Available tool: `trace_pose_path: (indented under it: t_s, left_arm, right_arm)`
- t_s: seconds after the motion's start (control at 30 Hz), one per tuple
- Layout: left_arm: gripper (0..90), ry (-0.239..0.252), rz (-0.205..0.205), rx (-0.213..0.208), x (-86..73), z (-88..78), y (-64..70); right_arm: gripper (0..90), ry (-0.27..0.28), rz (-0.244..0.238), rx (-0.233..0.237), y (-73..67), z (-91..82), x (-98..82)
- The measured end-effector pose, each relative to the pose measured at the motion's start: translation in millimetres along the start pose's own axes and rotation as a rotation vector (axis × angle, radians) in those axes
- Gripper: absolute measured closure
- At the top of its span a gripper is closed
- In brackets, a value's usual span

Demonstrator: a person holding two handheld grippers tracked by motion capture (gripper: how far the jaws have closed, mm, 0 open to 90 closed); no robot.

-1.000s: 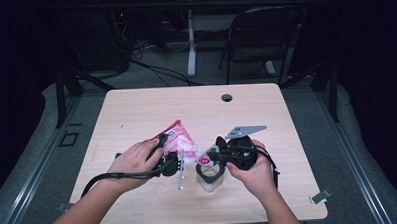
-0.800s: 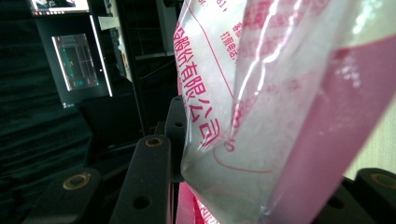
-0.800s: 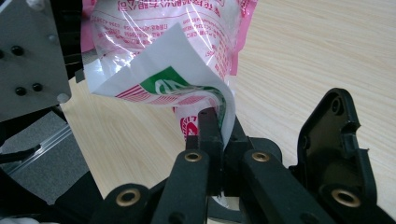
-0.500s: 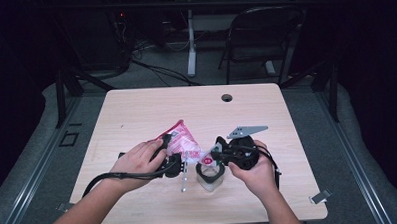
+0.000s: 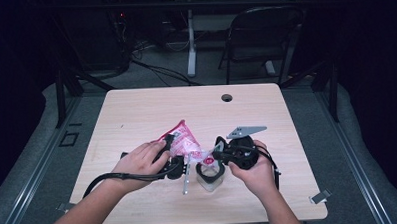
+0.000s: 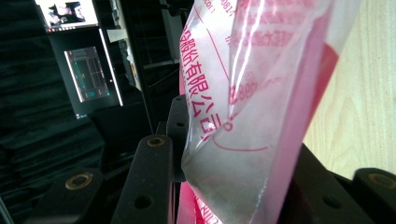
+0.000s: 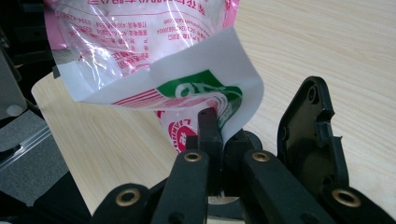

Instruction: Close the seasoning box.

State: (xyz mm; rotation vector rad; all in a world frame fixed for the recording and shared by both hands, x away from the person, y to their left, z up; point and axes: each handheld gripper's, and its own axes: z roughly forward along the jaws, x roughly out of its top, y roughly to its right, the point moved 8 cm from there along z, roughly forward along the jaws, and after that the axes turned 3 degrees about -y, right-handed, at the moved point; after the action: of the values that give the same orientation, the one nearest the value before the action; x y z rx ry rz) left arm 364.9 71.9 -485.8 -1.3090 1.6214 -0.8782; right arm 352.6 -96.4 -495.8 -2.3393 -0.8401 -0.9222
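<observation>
On the pale wooden table [image 5: 136, 114], both hands met near the front middle, each carrying a black two-jaw gripper. The left gripper [image 5: 175, 160] lay low under the person's left hand [image 5: 140, 161], its cable looping back toward the forearm. The right gripper [image 5: 220, 153], topped by a grey three-cornered plate [image 5: 245, 131], sat in the right hand [image 5: 253, 172] just beside it.

Between them was a crinkled pink-and-clear plastic bag with red printed lettering [image 5: 185, 140], stretched from the left gripper across toward the right one, its far corner pointing away from the person. In the left gripper view the bag [image 6: 252, 116] stood between the two black jaws — they were part-way closed, with the film bulging against the jaw on each side, so the gripper pinched the bag. In the right gripper view the jaws were pressed together on a curled white flap of the bag printed in green and red [image 7: 205, 93], the rest of the bag [image 7: 135, 32] hanging above it over the table.

Below the grippers, close to the table's front edge, a small clear plastic container with a dark rim [image 5: 209, 172] rested on the wood, and a thin silvery metal strip [image 5: 185, 175] lay just to its left.
</observation>
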Motion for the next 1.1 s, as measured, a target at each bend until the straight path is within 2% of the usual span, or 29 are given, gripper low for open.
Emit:
trace_pose_path:
  t_s: [0.1,0.63,1.1]
  left_arm:
    - [71.1,0.001,0.016,0.011,1.8,-1.1,-0.3]
    - [72.4,-0.004,0.04,0.026,2.8,-2.0,-1.0]
    - [72.5,-0.001,0.046,0.033,3.5,-3.4,-3.4]
  right_arm:
    - [90.0,-0.005,0.001,-0.005,1.1,2.3,-1.2]
    - [90.0,-0.01,0.006,-0.006,2.7,6.8,-2.7]
    - [90.0,-0.008,0.006,-0.005,2.4,6.8,-2.4]
